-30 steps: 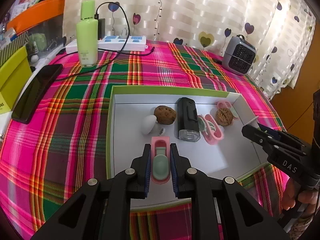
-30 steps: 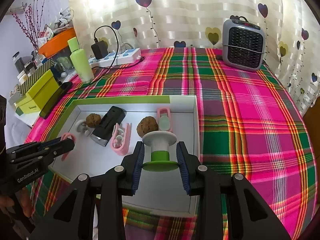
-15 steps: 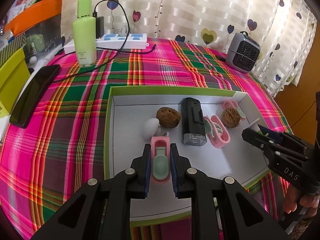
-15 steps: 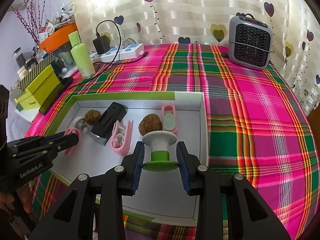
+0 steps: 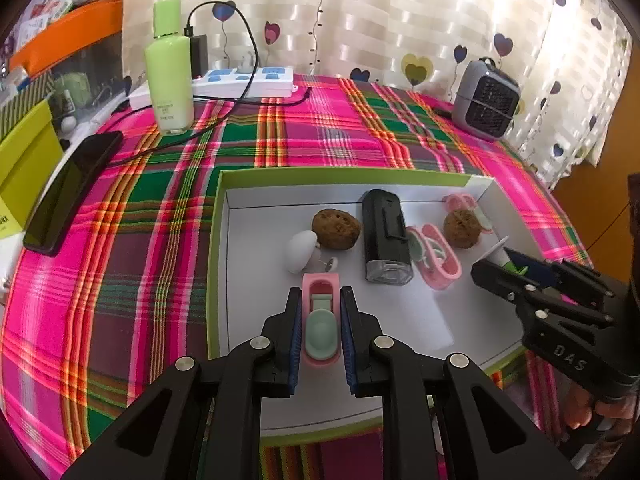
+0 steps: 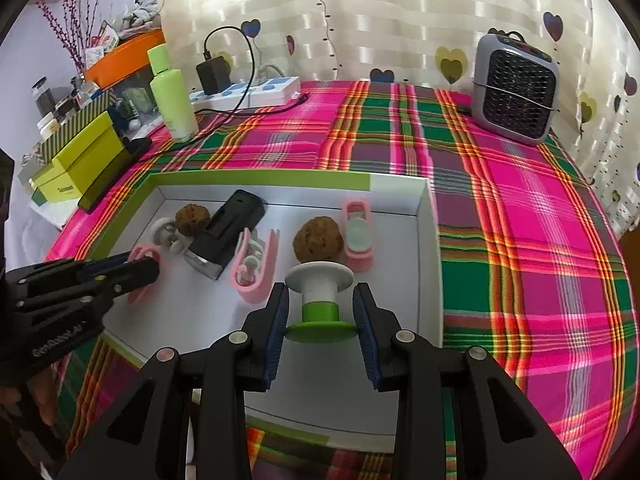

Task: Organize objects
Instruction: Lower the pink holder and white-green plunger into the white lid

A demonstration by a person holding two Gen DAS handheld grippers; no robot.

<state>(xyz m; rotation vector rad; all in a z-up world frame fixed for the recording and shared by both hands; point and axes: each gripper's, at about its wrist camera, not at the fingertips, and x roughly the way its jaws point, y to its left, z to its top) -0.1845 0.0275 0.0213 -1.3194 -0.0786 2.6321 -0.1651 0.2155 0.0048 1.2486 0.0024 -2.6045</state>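
The left gripper point(image 5: 320, 312) is clamped on a pink clip point(image 5: 320, 320) with a pale green inset, its blue pads point(image 5: 295, 332) pressing both long sides; the clip sits over the near left part of the white tray point(image 5: 436, 332), whose rim is green. The right gripper point(image 6: 320, 312) grips a white-and-green spool point(image 6: 320, 300) — white flange on top, green flange below — with its pads on the edges of the lower flange, above the near right part of the tray floor.

Just beyond the left gripper, in its own camera, a white mushroom-shaped piece point(image 5: 300, 250) lies tipped on its side, touching a brown walnut point(image 5: 336, 229). To the right of that lies a black rectangular device point(image 5: 386, 236) with a clear end toward the near side, then a pink clip on its edge point(image 5: 436, 258), then a second walnut point(image 5: 462, 227) with another pink clip point(image 5: 460, 202) behind it by the far right corner.

The tray rests on a pink, green and orange plaid cloth point(image 5: 320, 136). Farther back — along the curtain — stand a light green bottle point(image 5: 168, 68), a white power strip point(image 5: 244, 84) with a black charger point(image 6: 212, 74) plugged in, and at far right a small grey heater point(image 6: 516, 88). A black phone point(image 5: 72, 192) lies at the left edge of the cloth, beside yellow-green boxes point(image 6: 84, 160).
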